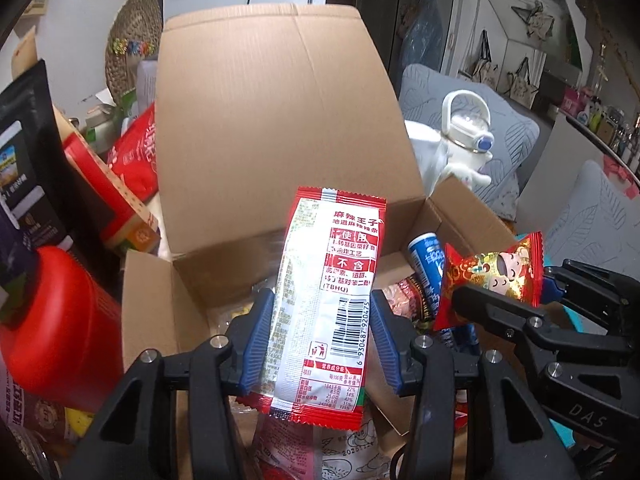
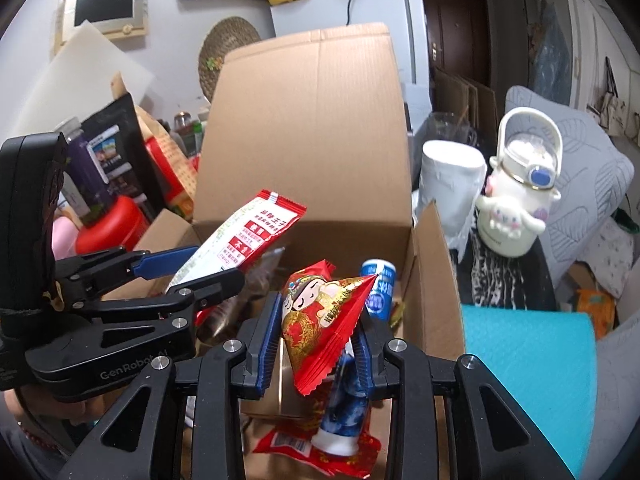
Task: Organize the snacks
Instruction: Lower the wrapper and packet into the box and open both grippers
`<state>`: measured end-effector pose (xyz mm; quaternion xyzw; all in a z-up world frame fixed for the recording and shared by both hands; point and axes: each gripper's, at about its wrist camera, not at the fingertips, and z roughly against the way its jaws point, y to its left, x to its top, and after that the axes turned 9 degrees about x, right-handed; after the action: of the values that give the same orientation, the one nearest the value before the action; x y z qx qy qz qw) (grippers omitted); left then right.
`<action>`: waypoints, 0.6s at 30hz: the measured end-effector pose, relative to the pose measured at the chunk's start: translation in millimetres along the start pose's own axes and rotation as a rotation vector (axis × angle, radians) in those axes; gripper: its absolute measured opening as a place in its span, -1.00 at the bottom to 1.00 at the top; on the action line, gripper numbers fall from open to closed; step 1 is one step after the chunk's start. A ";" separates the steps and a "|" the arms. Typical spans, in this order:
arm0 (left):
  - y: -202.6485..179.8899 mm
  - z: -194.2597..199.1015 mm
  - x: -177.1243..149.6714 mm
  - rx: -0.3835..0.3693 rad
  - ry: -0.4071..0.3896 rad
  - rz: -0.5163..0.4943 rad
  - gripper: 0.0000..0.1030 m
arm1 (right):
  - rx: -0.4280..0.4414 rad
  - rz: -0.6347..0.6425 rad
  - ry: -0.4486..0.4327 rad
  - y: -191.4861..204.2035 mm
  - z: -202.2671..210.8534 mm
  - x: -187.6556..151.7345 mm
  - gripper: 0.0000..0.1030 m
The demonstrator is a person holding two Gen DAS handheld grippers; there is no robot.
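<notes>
Over cardboard box (image 1: 280, 120), snack packet (image 1: 328, 300) between hand-held gripper (image 1: 320, 332) pads.

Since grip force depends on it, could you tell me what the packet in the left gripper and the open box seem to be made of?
The red-and-white snack packet looks like thin glossy plastic film: it shines, wrinkles and has crimped, serrated ends. The open box looks like matte brown corrugated cardboard, with faint ribbing and folded flaps.

Left gripper (image 1: 322, 334) clamps a long red-and-white foil snack packet (image 1: 330, 308) upright, barcode facing us, over the open brown cardboard box (image 1: 272, 120). Right gripper (image 1: 506, 286) alongside pinches a small red cartoon-face candy packet (image 1: 494, 276), beside a blue-and-white tube (image 1: 430, 262).
</notes>
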<state>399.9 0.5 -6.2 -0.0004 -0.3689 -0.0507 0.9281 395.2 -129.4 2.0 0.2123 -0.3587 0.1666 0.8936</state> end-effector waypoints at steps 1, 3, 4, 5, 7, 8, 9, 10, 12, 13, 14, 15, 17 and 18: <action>0.2 -0.3 0.0 0.003 0.002 -0.001 -0.08 | 0.007 -0.009 0.007 -1.9 -1.4 -0.5 -0.37; 0.0 -1.8 -0.2 0.011 0.011 -0.008 -0.08 | -0.002 -0.014 0.018 -3.6 -3.9 -1.0 -0.37; -0.6 -3.3 -0.5 0.016 0.018 -0.012 -0.08 | -0.013 -0.012 0.025 -4.0 -5.5 -1.3 -0.37; -1.0 -4.6 -0.9 0.021 0.026 -0.013 -0.07 | -0.032 -0.007 0.040 -4.1 -8.5 -2.4 -0.37; -2.9 -9.0 -1.9 0.040 0.051 -0.019 -0.07 | -0.050 -0.007 0.060 -4.7 -13.5 -4.2 -0.37; -4.6 -11.1 -2.6 0.049 0.065 -0.027 -0.07 | -0.053 -0.010 0.073 -5.1 -16.3 -5.2 -0.37; -6.7 -12.4 -3.4 0.058 0.072 -0.040 -0.06 | -0.047 -0.014 0.082 -5.5 -17.7 -5.9 -0.37; -8.4 -12.4 -4.2 0.063 0.072 -0.048 -0.06 | -0.040 -0.019 0.086 -5.8 -17.9 -6.2 -0.36; -9.3 -11.8 -5.2 0.068 0.079 -0.047 -0.04 | -0.051 -0.018 0.086 -5.5 -17.0 -6.9 -0.35; -9.2 -11.5 -5.6 0.072 0.083 -0.045 -0.03 | -0.061 -0.017 0.084 -5.3 -16.0 -7.4 -0.33; -9.4 -11.2 -5.8 0.078 0.088 -0.044 0.01 | -0.073 -0.014 0.084 -4.7 -14.7 -7.8 -0.29; -9.4 -11.0 -6.3 0.086 0.093 -0.043 0.07 | -0.078 -0.012 0.083 -4.4 -13.2 -8.1 -0.16; -10.3 -9.7 -7.4 0.111 0.096 -0.046 0.12 | -0.084 -0.003 0.073 -2.4 -7.9 -9.7 -0.01; -10.6 -8.6 -7.9 0.117 0.094 -0.048 0.13 | -0.091 0.001 0.072 -1.5 -5.4 -10.6 0.02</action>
<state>399.1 -9.7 -18.2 0.0653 -0.3270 -0.0511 0.9414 391.7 -129.6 -9.4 0.1652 -0.3334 0.1583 0.9146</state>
